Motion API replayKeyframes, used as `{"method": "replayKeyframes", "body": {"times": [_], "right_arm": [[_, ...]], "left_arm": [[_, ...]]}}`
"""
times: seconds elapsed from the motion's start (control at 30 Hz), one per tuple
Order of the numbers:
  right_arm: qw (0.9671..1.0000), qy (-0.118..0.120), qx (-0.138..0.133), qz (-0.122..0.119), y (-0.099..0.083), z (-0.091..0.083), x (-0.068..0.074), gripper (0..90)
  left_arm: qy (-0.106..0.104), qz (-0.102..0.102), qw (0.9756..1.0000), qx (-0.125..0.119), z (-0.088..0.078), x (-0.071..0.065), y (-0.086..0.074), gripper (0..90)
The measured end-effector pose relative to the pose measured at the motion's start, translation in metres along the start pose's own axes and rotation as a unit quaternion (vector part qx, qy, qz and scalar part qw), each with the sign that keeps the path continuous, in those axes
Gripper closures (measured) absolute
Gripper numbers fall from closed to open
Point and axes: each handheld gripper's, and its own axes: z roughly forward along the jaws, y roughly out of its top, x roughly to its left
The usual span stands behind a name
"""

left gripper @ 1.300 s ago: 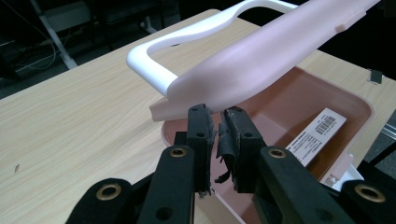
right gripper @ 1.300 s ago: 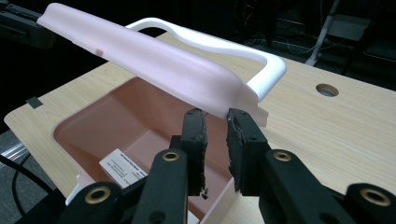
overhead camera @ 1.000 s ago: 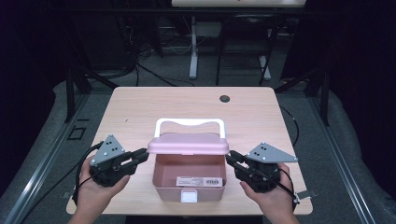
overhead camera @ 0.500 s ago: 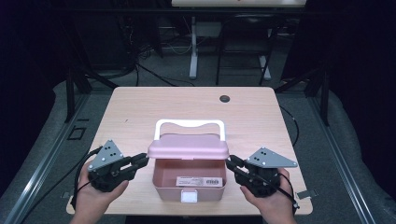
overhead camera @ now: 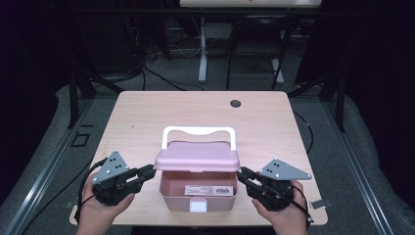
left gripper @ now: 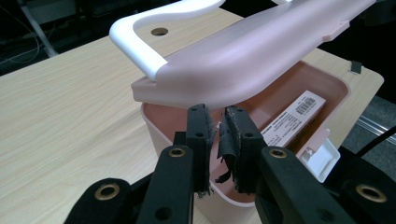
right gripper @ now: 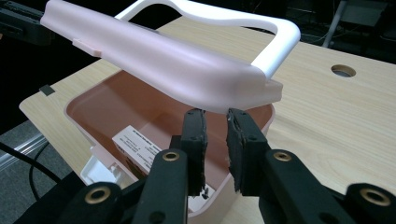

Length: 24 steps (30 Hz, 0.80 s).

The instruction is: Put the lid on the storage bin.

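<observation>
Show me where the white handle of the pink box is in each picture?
High view: the white handle arches behind the raised pink lid, mid-table.
Left gripper view: the handle curves across the top left, above the lid.
Right gripper view: the handle loops along the top, right of centre.
Shared landmark: the round hole in the table.

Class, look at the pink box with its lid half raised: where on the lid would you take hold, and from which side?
Probably the lid's short end edges, one from the left, one from the right. Each end overhangs the open pink box as a thin lip, free above and below, which narrow fingers could pinch. The white handle lies behind, farther from both grippers.
</observation>
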Motion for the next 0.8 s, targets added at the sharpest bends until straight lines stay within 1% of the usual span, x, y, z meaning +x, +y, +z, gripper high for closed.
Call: {"method": "replayKeyframes", "body": {"times": [0.17,0.27,0.37,0.53,0.67,0.7,0.73,0.8], "right_arm": [[1.0,0.005,0.001,0.007,-0.003,0.0,-0.001,76.9],[0.9999,0.006,0.003,0.008,-0.005,-0.001,-0.001,76.9],[0.9999,0.007,0.002,0.007,-0.006,-0.001,-0.001,76.9],[0.9998,0.008,0.003,0.016,-0.011,-0.004,-0.001,76.9],[0.9998,0.003,0.007,0.02,-0.016,-0.009,-0.005,76.5],[0.9997,0.001,0.006,0.024,-0.017,-0.01,-0.006,76.4],[0.9996,-0.002,0.005,0.028,-0.018,-0.012,-0.009,76.4],[0.9995,-0.004,0.005,0.03,-0.019,-0.012,-0.011,76.4]], "left_arm": [[-0.003,-0.001,1.0,-0.002,0.0,0.0,-0.002,80.3],[-0.004,-0.002,1.0,0.0,0.0,-0.001,-0.003,80.3],[-0.002,0.0,1.0,-0.002,0.0,-0.002,-0.005,80.4],[-0.002,0.001,1.0,0.0,0.001,-0.003,-0.008,80.3],[-0.002,0.001,1.0,0.004,0.001,-0.006,-0.012,80.3],[-0.001,0.003,1.0,0.004,0.001,-0.006,-0.013,80.3],[-0.003,0.0,1.0,0.005,0.002,-0.006,-0.015,80.3],[-0.003,0.0,1.0,0.005,0.002,-0.006,-0.017,80.3]]}}
